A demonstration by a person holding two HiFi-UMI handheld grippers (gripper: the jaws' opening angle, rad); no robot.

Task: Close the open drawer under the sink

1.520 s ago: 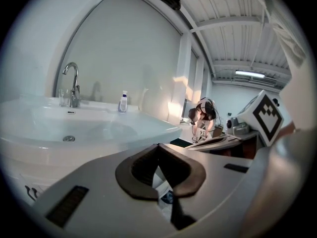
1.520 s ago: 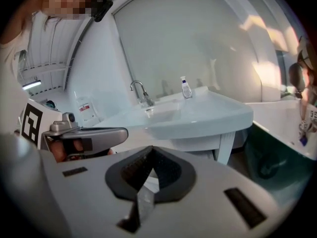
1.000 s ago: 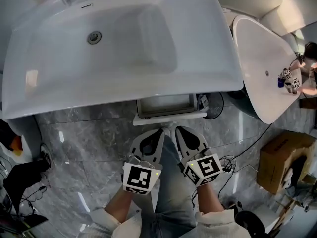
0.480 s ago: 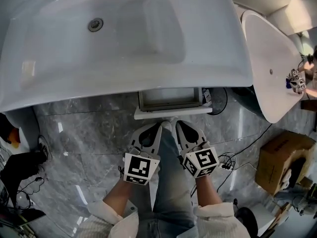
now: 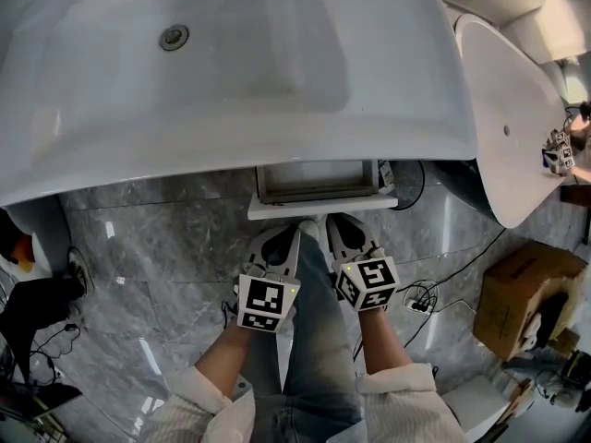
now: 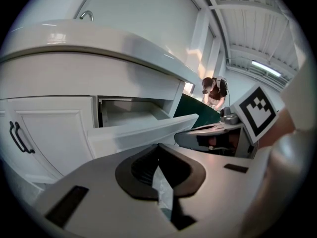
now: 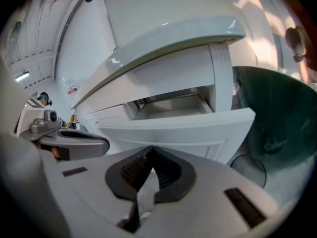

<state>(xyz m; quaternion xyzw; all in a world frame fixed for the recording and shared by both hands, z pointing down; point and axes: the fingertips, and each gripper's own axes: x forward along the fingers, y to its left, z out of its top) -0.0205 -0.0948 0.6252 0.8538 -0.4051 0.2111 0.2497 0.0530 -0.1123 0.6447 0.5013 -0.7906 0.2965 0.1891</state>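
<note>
The drawer [image 5: 319, 190] stood pulled out from under the front edge of the sink [image 5: 231, 100], a little below the middle of the head view, its pale inside showing empty. Its white panelled front [image 5: 321, 207] faced 6 o'clock, toward the person. In the left gripper view the drawer [image 6: 143, 128] jutted out at 12 o'clock beyond the jaws, and in the right gripper view its front [image 7: 183, 133] ran across just above them.

The left gripper [image 5: 295, 233] hung just at 6 o'clock of the drawer front, its jaws closed tip to tip on nothing [image 6: 158, 148]. The right gripper [image 5: 332, 221] sat just beside it at 3 o'clock, also closed and empty [image 7: 151, 150]. Both pointed at the drawer front from close by; whether either touched it could not be told. The two marker cubes faced up, and the person's legs [image 5: 309, 367] stood on the floor between the forearms.

To the drawer's 9 o'clock in the left gripper view was a shut cabinet door [image 6: 54, 133] with a dark handle [image 6: 17, 138]. The sink's drain [image 5: 173, 37] lay at 11 o'clock of the drawer. A white oval fixture [image 5: 503, 109] stood at 2 o'clock, a cardboard box [image 5: 526, 293] at 4 o'clock, with cables [image 5: 420, 298] on the grey marble floor [image 5: 157, 257] between box and grippers.
</note>
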